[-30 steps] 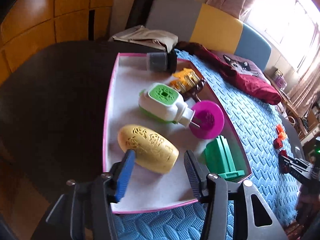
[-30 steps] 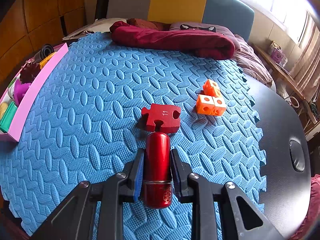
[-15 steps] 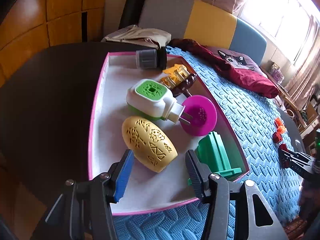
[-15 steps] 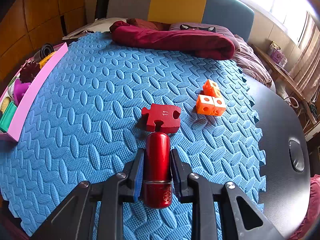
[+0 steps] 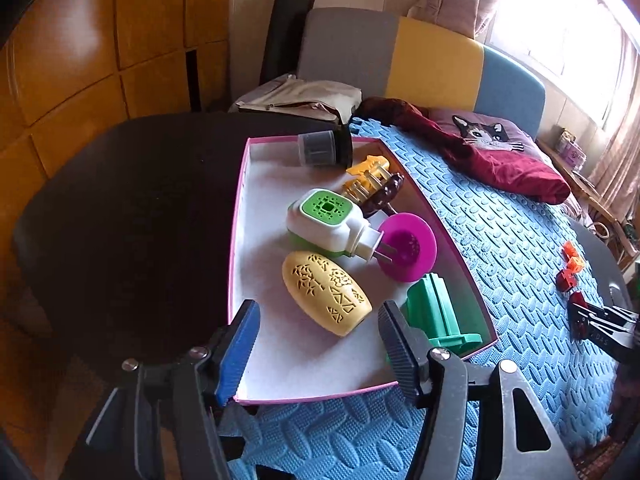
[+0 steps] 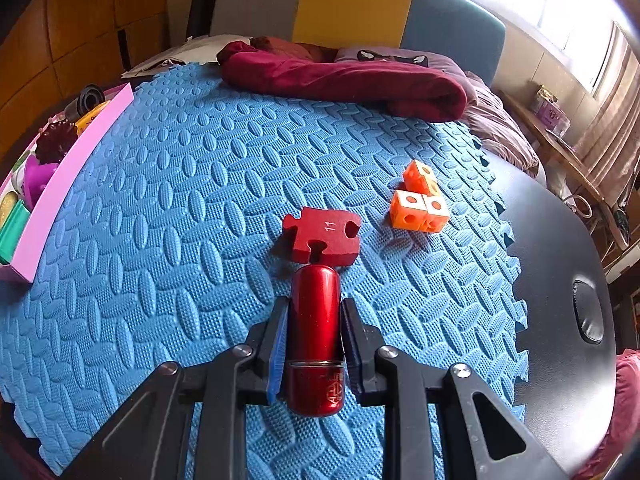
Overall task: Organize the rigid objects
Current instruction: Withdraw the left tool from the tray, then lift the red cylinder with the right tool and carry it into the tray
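Right wrist view: gripping glossy red metal cylinder (image 6: 316, 336) with right gripper (image 6: 314, 320) over blue foam mat (image 6: 180, 200)
Hovering left gripper (image 5: 318, 326), jaws spread wide and empty, above pink-rimmed tray (image 5: 256, 340) near perforated yellow oval shell (image 5: 326, 292)

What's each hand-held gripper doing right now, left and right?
Left hand-held gripper: open, holding nothing, above the near end of the pink tray.
Right hand-held gripper: closed on the red cylinder.

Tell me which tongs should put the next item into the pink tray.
Right. The right tongs are already shut on the red cylinder, ready to carry. The left tongs hang open and empty over the pink tray.
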A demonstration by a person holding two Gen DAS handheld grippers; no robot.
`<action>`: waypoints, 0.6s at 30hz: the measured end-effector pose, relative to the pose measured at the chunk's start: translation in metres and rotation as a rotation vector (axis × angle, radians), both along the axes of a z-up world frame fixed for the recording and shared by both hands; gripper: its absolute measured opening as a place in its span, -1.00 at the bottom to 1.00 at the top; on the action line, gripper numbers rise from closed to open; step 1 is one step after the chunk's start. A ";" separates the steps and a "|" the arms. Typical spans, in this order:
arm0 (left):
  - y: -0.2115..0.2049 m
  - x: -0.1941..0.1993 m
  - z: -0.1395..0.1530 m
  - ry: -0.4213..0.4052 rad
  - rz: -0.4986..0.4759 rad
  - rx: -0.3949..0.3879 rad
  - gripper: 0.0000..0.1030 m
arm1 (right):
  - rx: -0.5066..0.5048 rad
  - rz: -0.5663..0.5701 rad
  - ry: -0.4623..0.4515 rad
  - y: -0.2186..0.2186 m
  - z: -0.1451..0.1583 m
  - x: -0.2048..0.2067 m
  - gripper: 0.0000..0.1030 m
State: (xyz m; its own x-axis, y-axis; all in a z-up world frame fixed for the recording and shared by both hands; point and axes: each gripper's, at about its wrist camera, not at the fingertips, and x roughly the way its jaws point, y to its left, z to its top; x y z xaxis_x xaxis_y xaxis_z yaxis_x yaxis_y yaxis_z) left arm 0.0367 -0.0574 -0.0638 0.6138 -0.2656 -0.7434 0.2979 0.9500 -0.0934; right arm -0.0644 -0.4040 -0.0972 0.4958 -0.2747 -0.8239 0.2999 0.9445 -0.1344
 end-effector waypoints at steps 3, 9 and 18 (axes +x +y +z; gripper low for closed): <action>0.002 -0.001 0.001 -0.002 0.008 0.003 0.22 | -0.004 0.000 -0.001 0.000 0.000 -0.001 -0.52; 0.007 -0.003 0.003 -0.006 0.017 -0.004 0.23 | -0.005 0.000 -0.001 0.000 0.000 -0.001 -0.53; 0.015 -0.002 0.009 -0.021 0.042 -0.005 0.23 | 0.008 -0.020 0.006 -0.001 0.001 0.000 -0.54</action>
